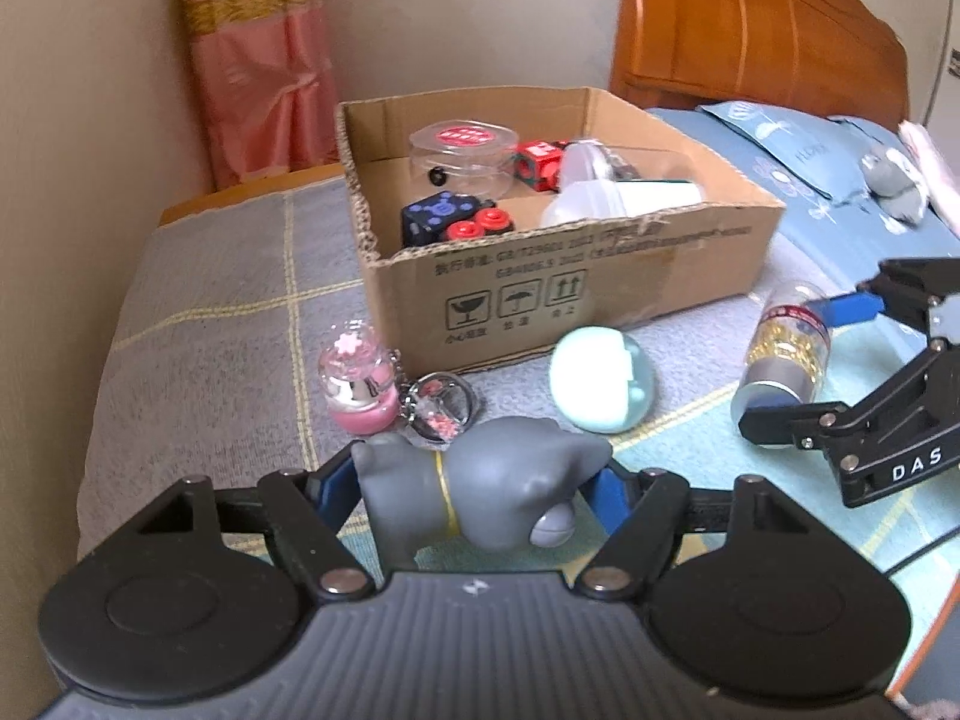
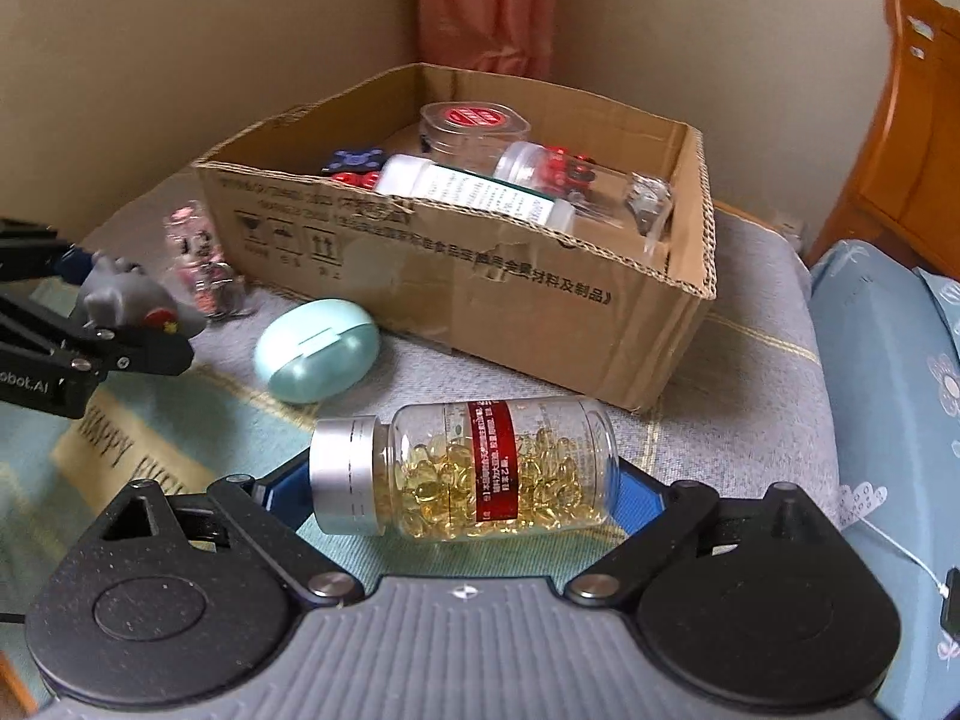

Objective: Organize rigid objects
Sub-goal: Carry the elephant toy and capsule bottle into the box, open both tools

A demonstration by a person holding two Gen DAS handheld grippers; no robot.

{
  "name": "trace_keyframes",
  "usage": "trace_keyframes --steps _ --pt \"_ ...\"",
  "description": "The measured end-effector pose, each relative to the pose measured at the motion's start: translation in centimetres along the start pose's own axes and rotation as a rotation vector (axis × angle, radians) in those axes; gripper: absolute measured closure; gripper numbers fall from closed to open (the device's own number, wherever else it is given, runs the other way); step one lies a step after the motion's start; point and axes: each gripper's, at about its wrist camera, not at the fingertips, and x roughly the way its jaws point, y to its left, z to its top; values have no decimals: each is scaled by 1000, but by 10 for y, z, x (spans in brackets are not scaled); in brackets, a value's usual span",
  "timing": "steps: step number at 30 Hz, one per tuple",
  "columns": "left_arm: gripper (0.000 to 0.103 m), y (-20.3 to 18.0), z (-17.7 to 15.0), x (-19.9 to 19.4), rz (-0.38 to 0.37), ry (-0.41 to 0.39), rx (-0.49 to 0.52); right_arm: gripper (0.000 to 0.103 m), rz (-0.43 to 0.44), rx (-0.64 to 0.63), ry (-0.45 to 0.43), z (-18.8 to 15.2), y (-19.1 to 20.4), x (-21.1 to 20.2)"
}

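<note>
My left gripper [image 1: 474,480] is shut on a grey toy figure [image 1: 486,486], held just above the bed; it also shows in the right wrist view [image 2: 129,300]. My right gripper [image 2: 462,480] is shut on a clear bottle of yellow capsules [image 2: 474,474] with a silver cap, lying sideways between the fingers; the bottle also shows in the left wrist view [image 1: 786,354]. A cardboard box [image 1: 600,276] on the bed holds several jars and toys. A mint oval case [image 1: 603,387] and a pink globe keychain [image 1: 360,384] lie in front of the box.
The box [image 2: 540,312] stands near the bed's corner by the walls and a pink curtain [image 1: 258,60]. A wooden headboard [image 1: 750,30] and blue pillows [image 2: 888,396] are on the right. A second grey toy [image 1: 894,183] lies on the pillow.
</note>
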Motion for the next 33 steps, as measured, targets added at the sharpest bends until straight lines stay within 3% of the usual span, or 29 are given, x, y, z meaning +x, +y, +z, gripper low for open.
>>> trace_keyframes --steps 11,19,25,33 --pt "29 -6 49 -37 -71 -43 101 6 107 -54 -46 17 -5 -49" --pt "29 -9 104 -33 -82 -82 150 5 101 -64 -124 49 -21 -72" --pt "29 0 141 -18 -40 -89 155 5 98 -73 -164 86 -29 -68" --pt "29 24 180 5 7 -79 130 6 142 -123 -158 137 -22 -33"
